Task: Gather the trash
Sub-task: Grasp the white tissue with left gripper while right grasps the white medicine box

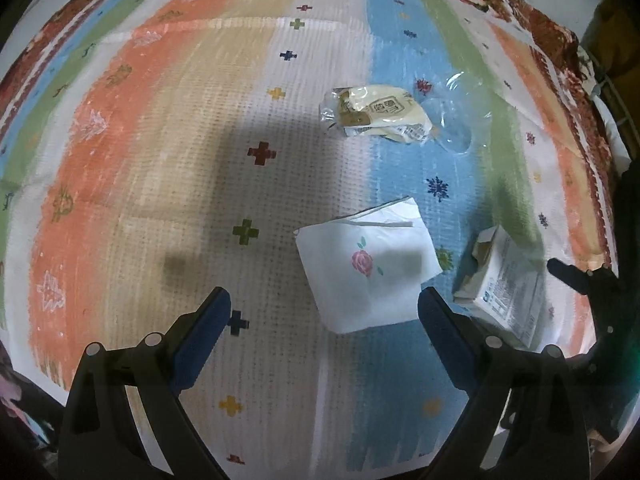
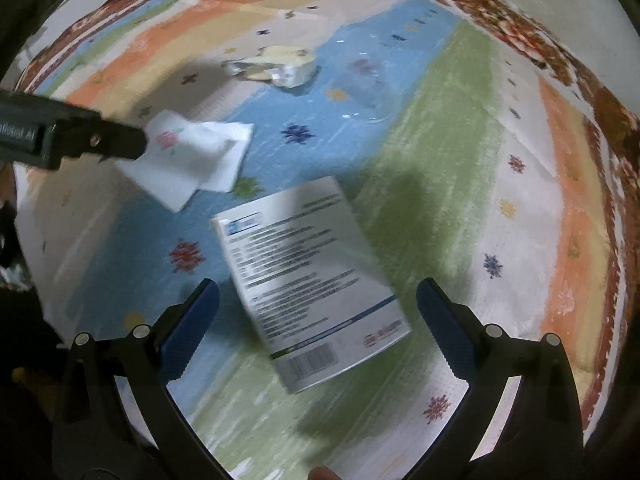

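Observation:
A white napkin (image 1: 366, 272) with a pink rose print lies on the striped cloth, just ahead of my left gripper (image 1: 324, 300), which is open and empty above it. The napkin also shows in the right wrist view (image 2: 192, 160). A white printed carton (image 2: 308, 276) lies flat between the fingers of my right gripper (image 2: 318, 292), which is open. The carton shows at the right in the left wrist view (image 1: 504, 292). A yellowish crumpled wrapper (image 1: 380, 114) and a clear plastic piece (image 1: 460, 120) lie farther away.
The striped cloth (image 1: 160, 140) with small cross and flower marks covers the surface, edged by a red floral border (image 1: 532, 20). The left gripper's body (image 2: 72, 140) reaches in from the left in the right wrist view.

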`<state>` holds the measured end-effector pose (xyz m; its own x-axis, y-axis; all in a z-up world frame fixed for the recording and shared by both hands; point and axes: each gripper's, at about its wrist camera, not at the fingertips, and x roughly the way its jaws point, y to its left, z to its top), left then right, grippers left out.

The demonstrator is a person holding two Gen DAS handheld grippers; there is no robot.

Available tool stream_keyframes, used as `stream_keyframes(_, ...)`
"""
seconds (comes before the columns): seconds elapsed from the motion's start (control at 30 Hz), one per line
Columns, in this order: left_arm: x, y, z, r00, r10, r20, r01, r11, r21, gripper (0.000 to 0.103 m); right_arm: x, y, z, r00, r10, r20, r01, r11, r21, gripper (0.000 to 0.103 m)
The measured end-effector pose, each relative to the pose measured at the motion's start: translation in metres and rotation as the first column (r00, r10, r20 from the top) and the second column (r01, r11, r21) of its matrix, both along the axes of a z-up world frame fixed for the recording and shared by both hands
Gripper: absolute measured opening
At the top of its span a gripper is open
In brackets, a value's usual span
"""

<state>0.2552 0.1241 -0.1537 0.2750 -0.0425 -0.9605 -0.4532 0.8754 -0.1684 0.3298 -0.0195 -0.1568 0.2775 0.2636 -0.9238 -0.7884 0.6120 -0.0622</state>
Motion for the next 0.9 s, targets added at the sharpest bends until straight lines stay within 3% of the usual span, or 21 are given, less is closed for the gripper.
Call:
stream_keyframes(0.3, 0.008, -0.004, -0.009, 1.000, -0.008, -0.006, 0.008, 1.000, -0.012, 0.093, 0.013, 0.001, -0.016, 0.999, -0.021, -0.033, 0.021, 1.000, -0.001, 0.094)
stream_keyframes(0.43, 0.014, -0.015, -0.014, 0.999, -0.045, -0.016, 0.046, 0.999, 0.022, 0.093, 0.018, 0.002, -0.020, 0.997, -0.034, -0.075, 0.035, 0.999, 0.014, 0.082)
stream_keyframes(0.6, 0.018, -0.018, -0.020, 0.998, -0.050, -0.030, 0.052, 0.998, 0.041, 0.089, 0.018, 0.000, -0.020, 0.995, -0.043, -0.085, 0.046, 0.999, 0.024, 0.079)
stream_keyframes(0.67, 0.021, -0.020, -0.025, 0.997, -0.053, -0.057, 0.057, 0.997, 0.060, 0.072, 0.016, -0.001, -0.020, 0.996, -0.050, -0.079, 0.052, 0.998, 0.022, 0.077)
stream_keyframes(0.73, 0.021, -0.023, -0.029, 0.995, -0.070, -0.075, 0.075, 0.995, 0.071, 0.067, 0.015, -0.002, -0.019, 0.996, -0.062, -0.072, 0.063, 0.998, 0.020, 0.075)
stream_keyframes(0.8, 0.022, -0.026, -0.028, 0.994, -0.090, -0.068, 0.096, 0.992, 0.086, 0.048, 0.014, -0.003, -0.017, 0.995, -0.075, -0.067, 0.077, 0.997, 0.018, 0.074)
stream_keyframes(0.83, 0.021, -0.026, -0.026, 0.994, -0.090, -0.065, 0.096, 0.991, 0.097, 0.030, 0.013, -0.003, -0.017, 0.995, -0.080, -0.067, 0.081, 0.997, 0.017, 0.074)
stream_keyframes(0.87, 0.021, -0.025, -0.025, 0.994, -0.082, -0.068, 0.089, 0.990, 0.108, 0.019, 0.012, -0.004, -0.017, 0.994, -0.084, -0.069, 0.085, 0.996, 0.017, 0.074)
stream_keyframes(0.9, 0.021, -0.025, -0.025, 0.995, -0.077, -0.070, 0.084, 0.990, 0.112, 0.016, 0.012, -0.005, -0.017, 0.994, -0.088, -0.069, 0.089, 0.996, 0.017, 0.074)
